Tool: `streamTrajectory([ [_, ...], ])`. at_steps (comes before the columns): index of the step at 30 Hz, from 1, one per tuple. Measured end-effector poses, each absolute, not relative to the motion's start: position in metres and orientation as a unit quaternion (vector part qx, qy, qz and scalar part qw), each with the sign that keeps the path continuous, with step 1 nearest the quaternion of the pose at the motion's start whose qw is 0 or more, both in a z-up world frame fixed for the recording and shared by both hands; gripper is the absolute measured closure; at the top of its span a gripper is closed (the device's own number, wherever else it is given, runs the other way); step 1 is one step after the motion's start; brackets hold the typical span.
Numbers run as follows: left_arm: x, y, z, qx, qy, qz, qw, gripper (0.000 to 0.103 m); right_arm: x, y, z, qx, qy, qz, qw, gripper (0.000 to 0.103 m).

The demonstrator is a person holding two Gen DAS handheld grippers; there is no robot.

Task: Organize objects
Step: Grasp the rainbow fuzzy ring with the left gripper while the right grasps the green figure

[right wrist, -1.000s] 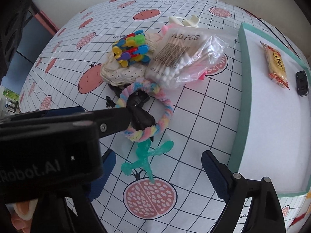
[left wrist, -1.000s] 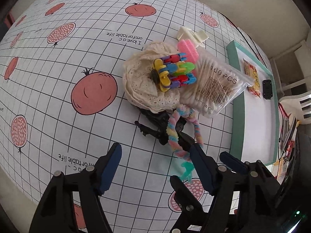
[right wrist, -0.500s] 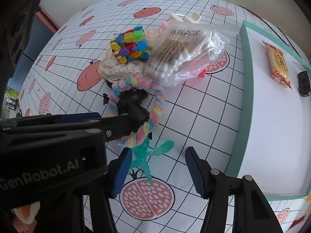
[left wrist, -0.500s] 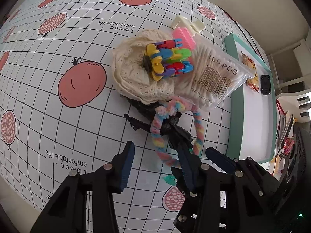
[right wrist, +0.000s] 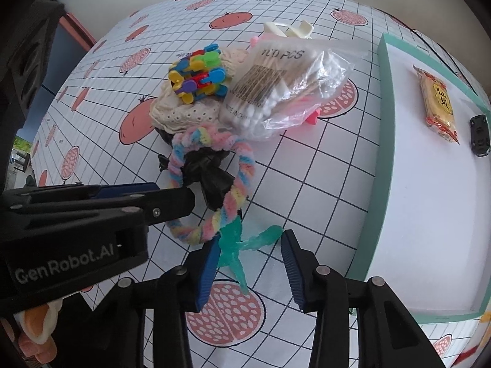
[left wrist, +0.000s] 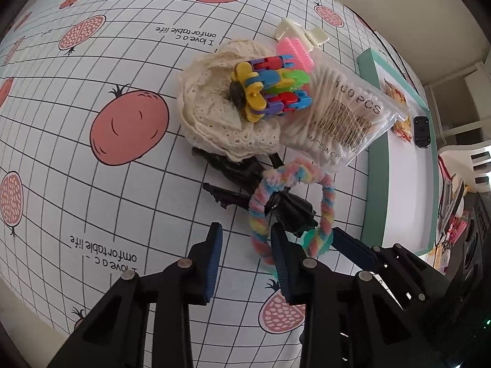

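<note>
Tabletop (left wrist: 76,165): covered by white grid cloth printed with pomegranates.
Room: pale wall behind.
Tray (right wrist: 383,141): one, teal-rimmed, right of the pile; one snack packet (right wrist: 437,104) inside.
Pile: one cream lace cloth (left wrist: 214,113), one cotton-swab bag (right wrist: 276,92), one pastel twisted ring (right wrist: 214,184).
Green figure (right wrist: 236,245): one, nearest the ring.
Left hand-held gripper (left wrist: 245,242): released, beside the ring.
Right hand-held gripper (right wrist: 250,254): released, straddling the figure.

- left gripper (left wrist: 245,242) sits low over the table, jaws parted with a gap between the blue pads
- right gripper (right wrist: 250,256) is just beside it, jaws spread wider, nothing clamped
- bit of a hand (right wrist: 36,334) showing behind the left one
</note>
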State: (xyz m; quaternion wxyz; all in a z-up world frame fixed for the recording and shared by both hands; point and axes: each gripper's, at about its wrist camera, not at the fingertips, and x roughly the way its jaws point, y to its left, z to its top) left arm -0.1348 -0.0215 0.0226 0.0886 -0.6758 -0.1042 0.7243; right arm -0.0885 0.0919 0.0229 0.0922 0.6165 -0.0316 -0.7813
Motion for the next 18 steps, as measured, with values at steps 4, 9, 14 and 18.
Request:
streamTrajectory([
  [4, -0.136, -0.017, 0.02, -0.677, -0.111, 0.721, 0.097, 0.083, -0.088, 0.094, 0.024, 0.616, -0.03, -0.781, 0.093, 0.06],
  [9, -0.138, -0.015, 0.019, -0.677, -0.112, 0.721, 0.096, 0.093, -0.088, 0.098, 0.025, 0.616, -0.029, -0.782, 0.093, 0.06],
  [14, -0.142, -0.017, 0.023, -0.671, -0.116, 0.726, 0.098, 0.095, -0.087, 0.103, 0.027, 0.617, -0.034, -0.781, 0.098, 0.061],
  [18, -0.145, -0.018, 0.032, -0.662, -0.118, 0.733, 0.102, 0.095, -0.078, 0.104, 0.031, 0.614, -0.038, -0.781, 0.103, 0.061],
])
